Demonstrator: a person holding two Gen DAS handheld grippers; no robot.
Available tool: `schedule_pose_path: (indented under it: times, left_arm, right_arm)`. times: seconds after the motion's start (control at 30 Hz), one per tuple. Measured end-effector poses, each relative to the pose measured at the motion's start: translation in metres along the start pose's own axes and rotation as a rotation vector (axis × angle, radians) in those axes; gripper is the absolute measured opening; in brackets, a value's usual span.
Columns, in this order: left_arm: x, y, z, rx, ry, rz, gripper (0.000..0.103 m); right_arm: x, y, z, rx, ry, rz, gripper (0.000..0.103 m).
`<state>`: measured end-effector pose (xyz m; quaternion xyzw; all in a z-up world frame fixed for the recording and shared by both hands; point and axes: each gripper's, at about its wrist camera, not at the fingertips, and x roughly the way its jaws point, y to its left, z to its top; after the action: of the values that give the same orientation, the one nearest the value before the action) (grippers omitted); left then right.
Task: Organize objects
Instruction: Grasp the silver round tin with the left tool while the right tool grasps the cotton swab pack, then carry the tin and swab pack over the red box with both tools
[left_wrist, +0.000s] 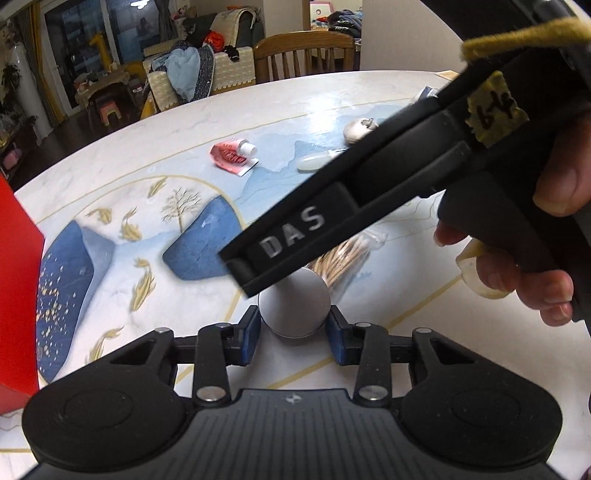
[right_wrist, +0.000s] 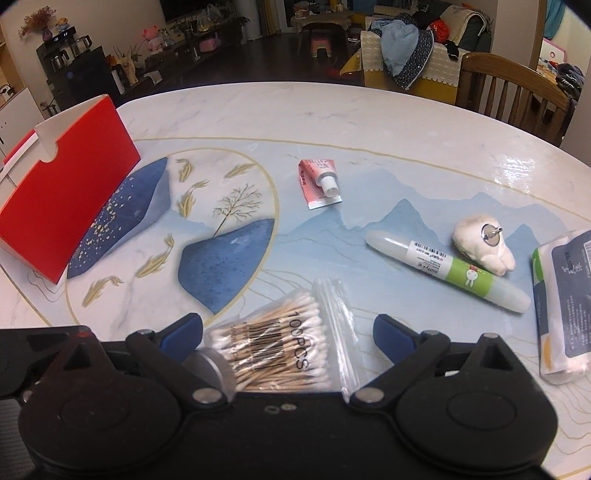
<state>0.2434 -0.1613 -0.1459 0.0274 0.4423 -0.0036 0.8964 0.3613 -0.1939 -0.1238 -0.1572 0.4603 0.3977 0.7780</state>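
Table (right_wrist: 369, 122): left claw (left_wrist: 294, 326) apparently grips silver tin (left_wrist: 294, 308).

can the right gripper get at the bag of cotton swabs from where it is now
Probably yes: the right gripper is open with the bag of cotton swabs lying between its fingers, nothing on top. A silver round tin sits close beside the bag.

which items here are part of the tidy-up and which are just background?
In play: silver round tin in left gripper; cotton swab bag at right gripper; pink tube; white-green pen; tooth-shaped case; tissue pack; red box.
Background: chair, sofa clutter.
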Motion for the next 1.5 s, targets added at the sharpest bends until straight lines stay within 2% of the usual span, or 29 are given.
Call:
schedule_pose_path:
  times: [0.27, 0.33, 0.5, 0.57, 0.7, 1.13, 1.5]
  left_arm:
    - [-0.009, 0.021, -0.012, -0.072, 0.021, 0.017, 0.036]
    - [-0.011, 0.026, -0.014, -0.087, 0.023, 0.026, 0.036]
    - [-0.014, 0.031, -0.017, -0.104, 0.026, 0.038, 0.036]
    - [-0.016, 0.033, -0.018, -0.11, 0.022, 0.04, 0.036]
    - [-0.023, 0.037, -0.016, -0.124, 0.013, 0.037, 0.036]
    - [-0.055, 0.058, -0.012, -0.153, -0.025, 0.018, 0.036]
    - [-0.098, 0.093, -0.021, -0.181, -0.046, -0.029, 0.037]
  right_arm:
    - [0.005, 0.001, -0.003, -0.006, 0.028, 0.016, 0.095]
    - [0.007, 0.002, -0.005, -0.006, 0.049, 0.03, 0.088]
    - [0.007, 0.01, -0.009, -0.07, 0.05, 0.0, 0.083]
    - [0.005, 0.012, -0.009, -0.079, 0.049, 0.004, 0.073]
    - [0.001, 0.015, -0.008, -0.077, 0.056, 0.0, 0.067]
    - [-0.042, 0.034, -0.01, -0.054, 0.017, -0.008, 0.066]
    - [-0.087, 0.079, -0.016, -0.048, -0.03, -0.009, 0.066]
